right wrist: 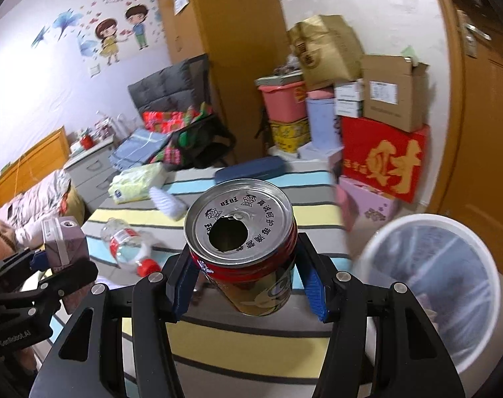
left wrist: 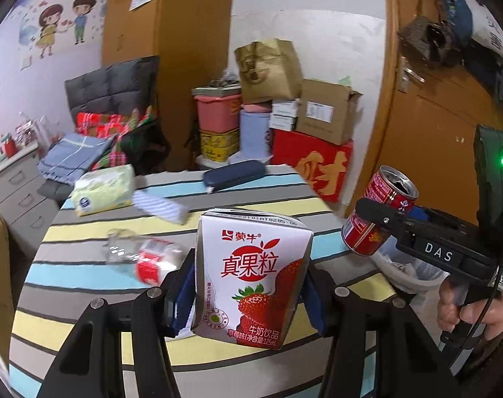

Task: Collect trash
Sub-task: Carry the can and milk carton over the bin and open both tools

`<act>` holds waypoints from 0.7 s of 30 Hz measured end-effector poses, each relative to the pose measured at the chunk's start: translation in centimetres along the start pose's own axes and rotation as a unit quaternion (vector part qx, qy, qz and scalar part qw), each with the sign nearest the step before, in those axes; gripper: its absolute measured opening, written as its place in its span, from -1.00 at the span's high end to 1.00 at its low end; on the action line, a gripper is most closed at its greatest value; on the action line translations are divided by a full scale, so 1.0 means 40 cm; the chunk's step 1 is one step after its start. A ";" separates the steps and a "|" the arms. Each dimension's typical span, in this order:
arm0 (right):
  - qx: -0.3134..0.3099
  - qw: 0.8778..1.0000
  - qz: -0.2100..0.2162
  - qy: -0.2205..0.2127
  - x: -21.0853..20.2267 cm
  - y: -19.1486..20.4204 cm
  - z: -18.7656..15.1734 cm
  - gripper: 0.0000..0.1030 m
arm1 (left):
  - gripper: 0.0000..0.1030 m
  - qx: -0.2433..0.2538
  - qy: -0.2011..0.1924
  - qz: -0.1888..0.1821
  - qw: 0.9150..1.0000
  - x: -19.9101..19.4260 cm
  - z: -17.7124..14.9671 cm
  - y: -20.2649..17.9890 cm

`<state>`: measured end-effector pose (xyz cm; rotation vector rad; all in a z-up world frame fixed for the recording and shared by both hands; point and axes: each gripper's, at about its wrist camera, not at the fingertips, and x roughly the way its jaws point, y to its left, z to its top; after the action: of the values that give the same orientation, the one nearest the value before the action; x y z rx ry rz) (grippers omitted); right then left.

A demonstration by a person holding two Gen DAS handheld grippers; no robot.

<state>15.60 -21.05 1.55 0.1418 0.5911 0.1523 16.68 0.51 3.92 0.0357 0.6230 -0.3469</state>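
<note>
My left gripper (left wrist: 250, 293) is shut on a white strawberry milk carton (left wrist: 251, 278), held above the striped table (left wrist: 85, 232). In the right wrist view the carton (right wrist: 64, 243) shows at the left in that gripper (right wrist: 61, 258). My right gripper (right wrist: 248, 277) is shut on an opened red drink can (right wrist: 245, 245), held above the table's right part, left of the white waste bin (right wrist: 430, 295). The can (left wrist: 377, 212) also shows at the right in the left wrist view. A crushed clear plastic bottle (right wrist: 129, 247) with a red cap lies on the table.
A tissue pack (left wrist: 102, 190), a striped white item (left wrist: 160, 207) and a dark blue case (left wrist: 235, 174) lie at the table's far side. Stacked boxes (right wrist: 384, 156) stand behind the table by a wooden door (right wrist: 483, 132). A chair with clothes (right wrist: 178, 139) is at the far left.
</note>
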 end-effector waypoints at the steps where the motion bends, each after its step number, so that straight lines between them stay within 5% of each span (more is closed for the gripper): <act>1: 0.003 1.000 -0.004 -0.003 -0.011 -0.014 -0.002 -0.11 | -0.09 0.004 0.001 -0.004 1.000 0.003 0.003 -0.018; 21: 0.061 0.993 -0.100 -0.013 -0.142 -0.246 -0.054 -0.11 | -0.09 0.075 0.008 -0.086 0.993 0.079 0.037 -0.346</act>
<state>10.75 -31.51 1.14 0.2010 0.5851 -0.0807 15.38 -13.69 4.28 0.1297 0.6159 -0.5601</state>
